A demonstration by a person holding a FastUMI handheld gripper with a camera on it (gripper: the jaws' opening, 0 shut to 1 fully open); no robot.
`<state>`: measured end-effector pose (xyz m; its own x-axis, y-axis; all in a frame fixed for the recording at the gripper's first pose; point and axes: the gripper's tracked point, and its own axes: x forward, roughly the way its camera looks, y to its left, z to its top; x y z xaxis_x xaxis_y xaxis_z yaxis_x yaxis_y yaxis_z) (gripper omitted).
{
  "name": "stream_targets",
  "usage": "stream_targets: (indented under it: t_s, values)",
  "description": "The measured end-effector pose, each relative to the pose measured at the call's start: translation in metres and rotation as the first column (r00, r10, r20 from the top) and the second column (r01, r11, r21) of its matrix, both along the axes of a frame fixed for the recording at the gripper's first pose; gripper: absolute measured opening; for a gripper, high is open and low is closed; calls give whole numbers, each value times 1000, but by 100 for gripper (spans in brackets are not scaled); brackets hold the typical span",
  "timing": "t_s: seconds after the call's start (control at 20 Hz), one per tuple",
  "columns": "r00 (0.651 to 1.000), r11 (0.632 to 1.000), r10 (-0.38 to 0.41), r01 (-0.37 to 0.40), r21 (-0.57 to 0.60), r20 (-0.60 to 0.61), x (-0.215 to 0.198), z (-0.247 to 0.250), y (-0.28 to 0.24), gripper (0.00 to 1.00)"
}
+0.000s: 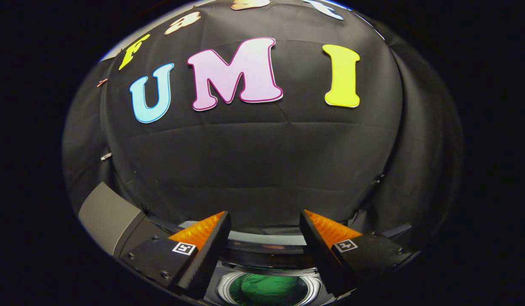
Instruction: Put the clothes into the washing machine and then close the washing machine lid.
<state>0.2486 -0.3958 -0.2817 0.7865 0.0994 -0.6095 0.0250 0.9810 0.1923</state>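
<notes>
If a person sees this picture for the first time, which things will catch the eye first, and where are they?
The two fingers of the gripper stand open and hold nothing. Below and between them lies the round opening of the washing machine, where something green rests inside the drum. The black cloth wall rises beyond the fingers, and a grey box-shaped part sits beside one finger.

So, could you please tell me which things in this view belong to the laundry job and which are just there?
Part of the job:
- washing machine, its round opening below the fingers
- green clothes inside the opening
- gripper, fingers spread apart, holding nothing

Just there:
- grey box beside the machine
- black cloth wall beyond the fingers
</notes>
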Motion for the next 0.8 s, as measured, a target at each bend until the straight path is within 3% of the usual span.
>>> stream_targets:
  t_s: [0.8]
  values:
    - [1000,999,-16,15,-34,-20,-6,-4,-3,100]
